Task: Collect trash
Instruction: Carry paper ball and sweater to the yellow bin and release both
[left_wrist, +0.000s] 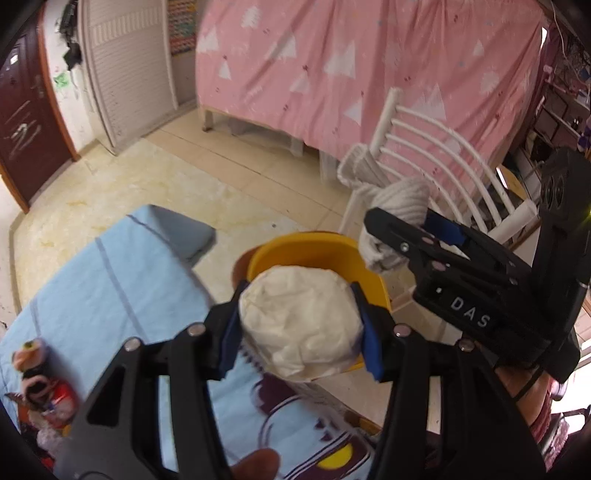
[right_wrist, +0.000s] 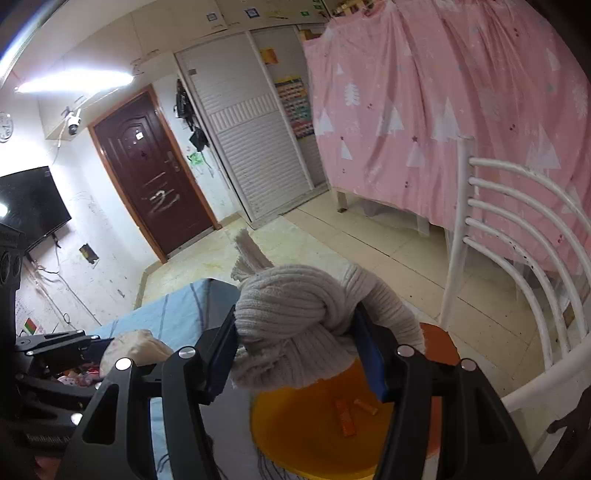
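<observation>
In the left wrist view, the left gripper fills the lower centre of the frame, its blue-padded fingers clamped on a crumpled white paper wad held just above a yellow bin. At right of the frame, the right gripper holds a knotted grey knit cloth over the bin's far rim. A light blue bedsheet spreads across the lower left, a white chair stands at upper right, and a pink curtain hangs across the top. In the right wrist view, the right gripper sits at lower centre, its fingers closed on the knit cloth, above the open bin, where orange scraps lie on the bottom. The paper wad shows at lower left in the left gripper; a dark red door stands at upper left.
</observation>
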